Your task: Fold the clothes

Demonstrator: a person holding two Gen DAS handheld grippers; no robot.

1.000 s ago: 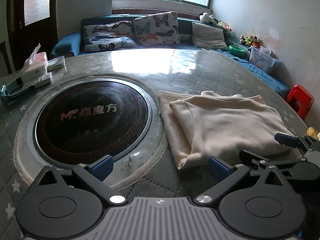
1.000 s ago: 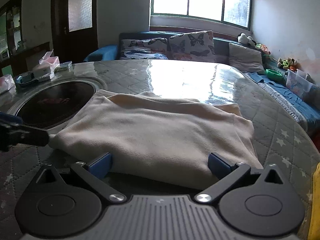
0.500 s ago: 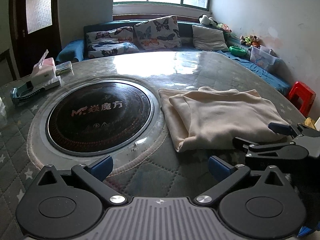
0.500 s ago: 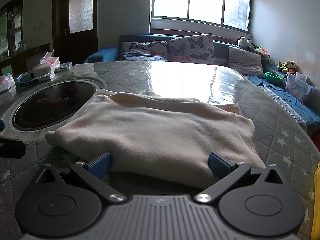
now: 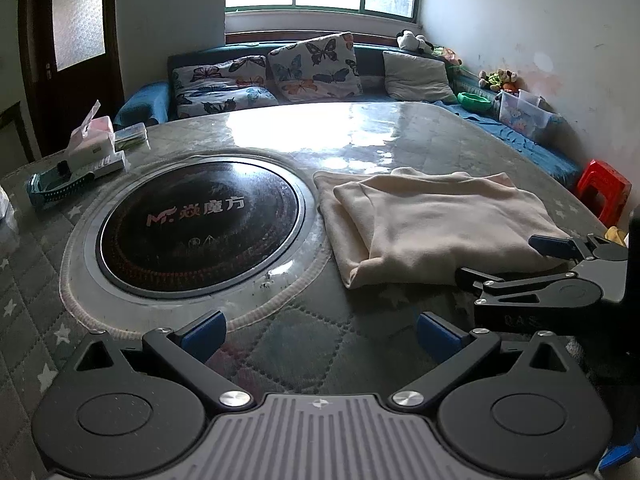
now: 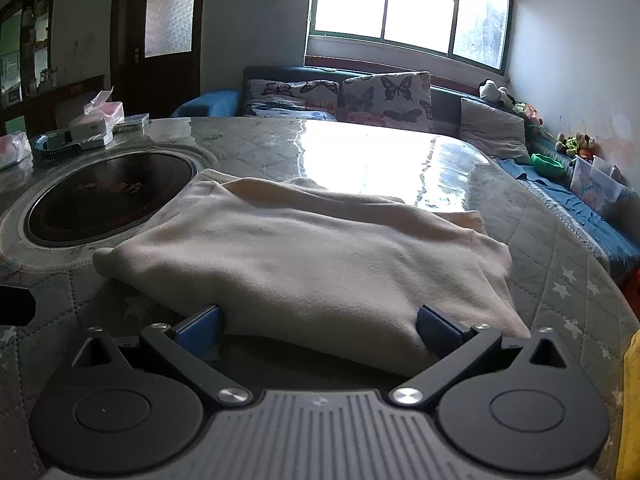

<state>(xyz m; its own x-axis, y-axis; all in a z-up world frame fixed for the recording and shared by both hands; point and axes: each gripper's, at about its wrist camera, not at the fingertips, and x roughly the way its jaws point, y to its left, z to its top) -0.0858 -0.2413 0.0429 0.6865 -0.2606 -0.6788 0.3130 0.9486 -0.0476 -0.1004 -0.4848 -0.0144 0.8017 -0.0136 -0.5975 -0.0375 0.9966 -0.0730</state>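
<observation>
**Folded garment down, both grippers off it**

Left gripper [image 5: 320,330] hovers over the quilted table [image 5: 280,344] beside the round cooktop [image 5: 198,226], jaws wide apart, holding nothing. Cream garment [image 5: 436,224] lies folded right of the cooktop, looks finished. Right gripper [image 6: 319,326] sits at its near edge, jaws spread wide, cloth between them but not pinched; probably released.
</observation>
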